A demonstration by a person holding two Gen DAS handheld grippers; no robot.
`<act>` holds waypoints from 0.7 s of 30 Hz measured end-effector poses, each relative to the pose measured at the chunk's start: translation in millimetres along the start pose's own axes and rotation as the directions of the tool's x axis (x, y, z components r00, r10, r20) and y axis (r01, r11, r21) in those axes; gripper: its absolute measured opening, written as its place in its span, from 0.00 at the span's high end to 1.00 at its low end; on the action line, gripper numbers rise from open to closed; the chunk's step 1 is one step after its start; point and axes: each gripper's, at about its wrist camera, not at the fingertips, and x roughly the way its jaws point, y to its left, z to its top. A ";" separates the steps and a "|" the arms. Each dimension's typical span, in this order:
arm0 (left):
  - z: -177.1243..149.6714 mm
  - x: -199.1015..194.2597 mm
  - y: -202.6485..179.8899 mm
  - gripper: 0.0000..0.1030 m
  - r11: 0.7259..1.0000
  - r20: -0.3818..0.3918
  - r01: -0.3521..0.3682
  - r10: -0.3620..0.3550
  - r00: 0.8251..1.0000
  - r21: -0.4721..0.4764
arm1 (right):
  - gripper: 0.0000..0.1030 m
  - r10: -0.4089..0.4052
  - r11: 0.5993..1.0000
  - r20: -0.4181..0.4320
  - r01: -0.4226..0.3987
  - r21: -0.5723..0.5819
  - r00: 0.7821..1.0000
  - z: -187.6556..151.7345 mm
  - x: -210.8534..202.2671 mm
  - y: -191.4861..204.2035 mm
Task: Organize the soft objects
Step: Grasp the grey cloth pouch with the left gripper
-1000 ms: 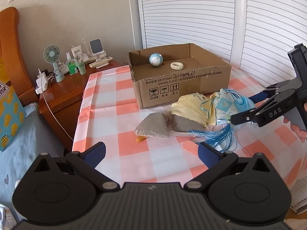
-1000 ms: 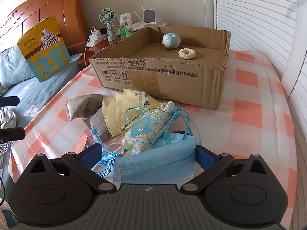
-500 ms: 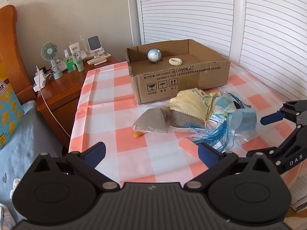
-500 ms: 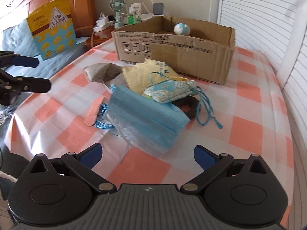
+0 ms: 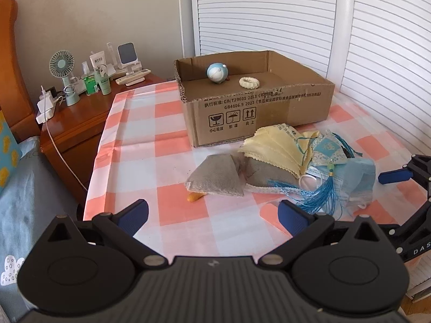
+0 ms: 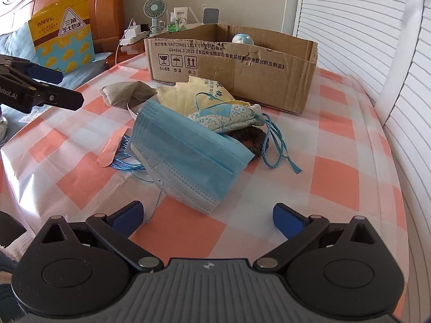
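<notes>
A pile of soft things lies on the checked tablecloth in front of a cardboard box (image 5: 258,113) (image 6: 237,59): a blue face mask (image 6: 188,153) (image 5: 361,177), a patterned blue sachet with tassel (image 6: 229,115) (image 5: 327,150), yellow cloths (image 5: 274,145) (image 6: 188,94), grey pouches (image 5: 218,175) (image 6: 124,91) and a dark hair tie (image 6: 253,140). A blue plush ball (image 5: 217,72) and a white ring (image 5: 249,82) lie inside the box. My left gripper (image 5: 212,215) is open and empty, short of the pile. My right gripper (image 6: 208,216) is open and empty, just short of the mask.
A wooden nightstand (image 5: 80,118) at the left holds a small fan (image 5: 63,72), bottles and a charger. A yellow snack bag (image 6: 63,35) leans on the bed headboard. White louvred doors (image 5: 296,21) stand behind the table. A small orange piece (image 5: 195,196) lies beside the grey pouch.
My right gripper has let go of the mask, drawn back from the pile and lowered to the table's near right. My left gripper has stayed nearly still.
</notes>
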 end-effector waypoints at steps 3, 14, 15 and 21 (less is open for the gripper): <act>6.7 13.1 2.0 0.01 1.000 -0.002 0.014 -0.014 1.000 0.023 | 0.00 -0.002 1.000 0.008 0.002 0.000 1.000 -1.2 -0.5 0.7; 37.1 64.3 2.3 0.26 0.989 -0.027 0.053 -0.050 0.998 0.141 | 0.00 -0.017 1.000 0.036 0.017 0.012 0.999 -4.7 -1.5 2.3; 38.8 68.0 2.3 0.27 0.987 -0.036 0.060 -0.055 0.998 0.152 | 0.00 -0.018 1.000 0.038 0.018 0.014 0.999 -4.9 -1.4 2.3; 44.4 86.8 1.1 0.43 0.977 -0.089 0.096 -0.080 0.993 0.188 | 0.00 -0.021 1.000 0.037 0.020 0.015 0.999 -4.5 -1.1 2.2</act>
